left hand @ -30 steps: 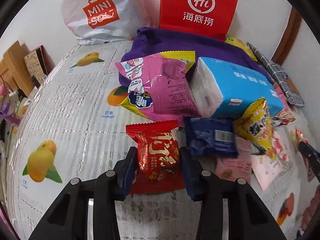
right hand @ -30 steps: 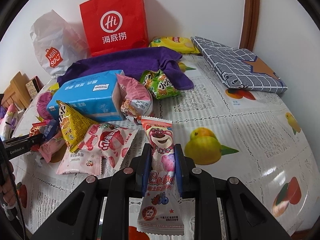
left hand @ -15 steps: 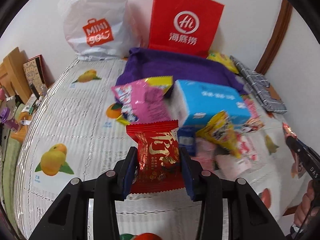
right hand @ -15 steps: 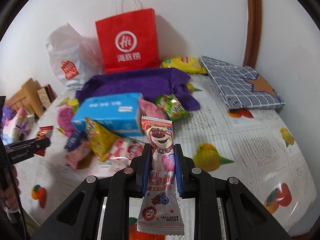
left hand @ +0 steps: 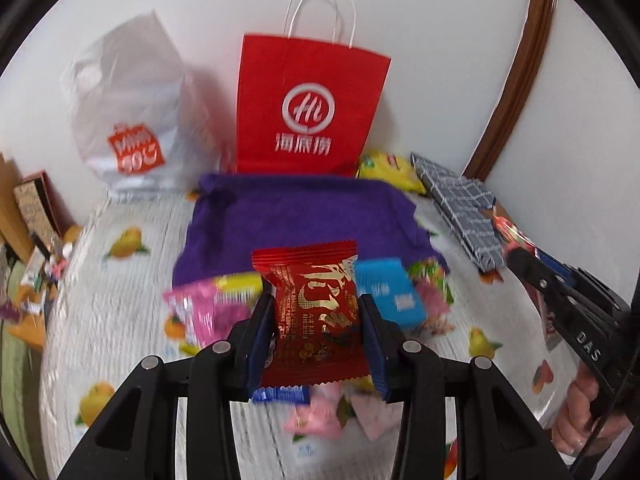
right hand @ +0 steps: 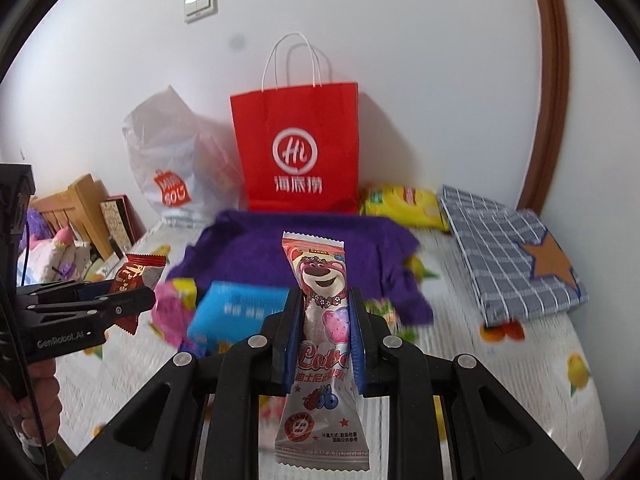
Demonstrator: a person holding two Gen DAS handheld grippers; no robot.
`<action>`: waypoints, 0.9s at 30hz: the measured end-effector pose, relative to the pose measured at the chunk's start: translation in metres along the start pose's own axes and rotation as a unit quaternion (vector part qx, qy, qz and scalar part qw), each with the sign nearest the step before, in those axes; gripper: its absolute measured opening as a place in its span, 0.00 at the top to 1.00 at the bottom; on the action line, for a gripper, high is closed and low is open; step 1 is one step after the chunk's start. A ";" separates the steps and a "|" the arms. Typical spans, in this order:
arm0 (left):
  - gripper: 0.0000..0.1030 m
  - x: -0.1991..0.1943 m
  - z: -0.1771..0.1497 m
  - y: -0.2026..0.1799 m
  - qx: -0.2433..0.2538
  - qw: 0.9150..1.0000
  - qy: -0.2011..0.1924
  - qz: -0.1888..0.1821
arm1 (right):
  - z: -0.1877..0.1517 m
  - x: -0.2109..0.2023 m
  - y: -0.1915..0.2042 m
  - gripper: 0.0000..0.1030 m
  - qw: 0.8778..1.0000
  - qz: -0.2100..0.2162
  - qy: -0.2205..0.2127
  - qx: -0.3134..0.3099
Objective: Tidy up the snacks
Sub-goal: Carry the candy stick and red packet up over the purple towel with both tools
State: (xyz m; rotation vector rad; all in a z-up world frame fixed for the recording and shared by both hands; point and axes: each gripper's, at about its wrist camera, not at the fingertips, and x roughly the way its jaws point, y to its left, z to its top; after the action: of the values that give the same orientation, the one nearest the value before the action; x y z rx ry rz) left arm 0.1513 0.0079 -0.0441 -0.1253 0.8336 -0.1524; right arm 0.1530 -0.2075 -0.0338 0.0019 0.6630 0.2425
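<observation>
A red paper bag (right hand: 296, 152) with white logo and handles. A purple towel (left hand: 296, 216). A grey cloth (right hand: 508, 256) checked white with an orange star. A white bench cover (right hand: 500, 360) printed with fruit. A red-and-gold snack packet (left hand: 316, 308).

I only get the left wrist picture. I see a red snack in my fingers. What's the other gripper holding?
Observer: The right gripper is shut on a pink bear snack packet, standing upright between its fingers.
Operator: Is there anything on the wall above the red bag?
Observer: Yes, a white light switch sits up and to the left of the red paper bag.
Operator: What's on the checked cloth?
Observer: The grey checked cloth has an orange star patch on it, which your view barely shows.
</observation>
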 end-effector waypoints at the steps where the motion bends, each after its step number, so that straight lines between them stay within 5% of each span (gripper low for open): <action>1: 0.61 0.000 0.006 0.000 0.003 1.000 -0.003 0.001 | 0.008 0.004 0.000 0.79 1.000 0.002 -0.002 -0.001; 14: 0.61 0.033 0.082 0.011 0.020 0.999 -0.015 0.020 | 0.082 0.066 0.007 0.79 0.999 0.015 -0.015 -0.033; 27: 0.61 0.110 0.120 0.039 0.010 1.000 0.016 0.012 | 0.104 0.150 0.003 0.79 0.999 0.036 0.010 -0.039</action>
State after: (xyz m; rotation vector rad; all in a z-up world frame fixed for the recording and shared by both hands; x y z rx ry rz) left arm 0.3173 0.0317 -0.0505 -0.0945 0.8658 -0.1400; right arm 0.3298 -0.1636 -0.0433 -0.0523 0.6740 0.3386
